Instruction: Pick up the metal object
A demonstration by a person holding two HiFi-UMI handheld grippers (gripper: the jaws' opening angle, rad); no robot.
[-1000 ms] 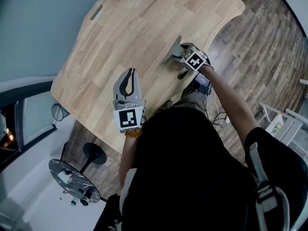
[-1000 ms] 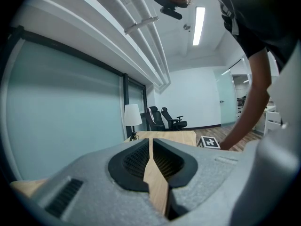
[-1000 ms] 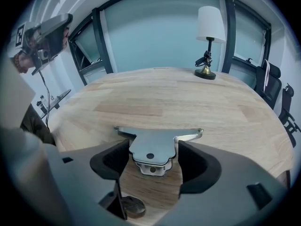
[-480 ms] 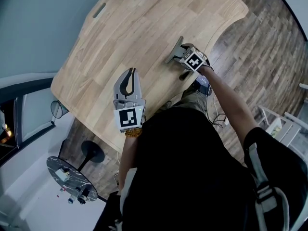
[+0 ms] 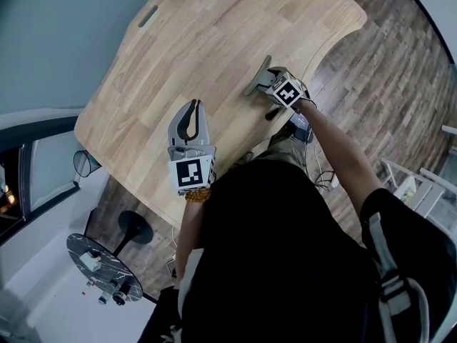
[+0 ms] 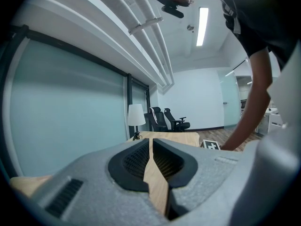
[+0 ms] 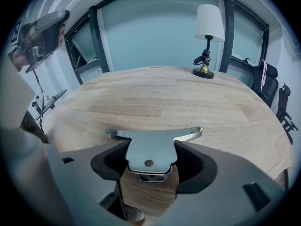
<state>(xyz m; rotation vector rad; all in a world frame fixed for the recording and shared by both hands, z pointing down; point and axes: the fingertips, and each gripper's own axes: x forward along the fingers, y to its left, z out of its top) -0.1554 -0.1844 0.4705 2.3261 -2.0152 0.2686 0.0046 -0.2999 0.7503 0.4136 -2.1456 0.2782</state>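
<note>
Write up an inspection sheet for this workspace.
Surface: wooden table, light top with a curved edge.
Job's things: metal object, a flat T-shaped plate, clamped in the right tool.
Clutter: lamp at the table's far edge.
Tools: right tool shut on the metal object; left tool shut, empty, over the table.
Cables: loose wires hanging below the table edge.
Surroundings: wood floor, glass wall, office chairs, small round stand.

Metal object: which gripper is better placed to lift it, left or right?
Right. The right gripper has its jaws closed on the metal object. The left gripper is shut on nothing and sits apart from it over the table.
</note>
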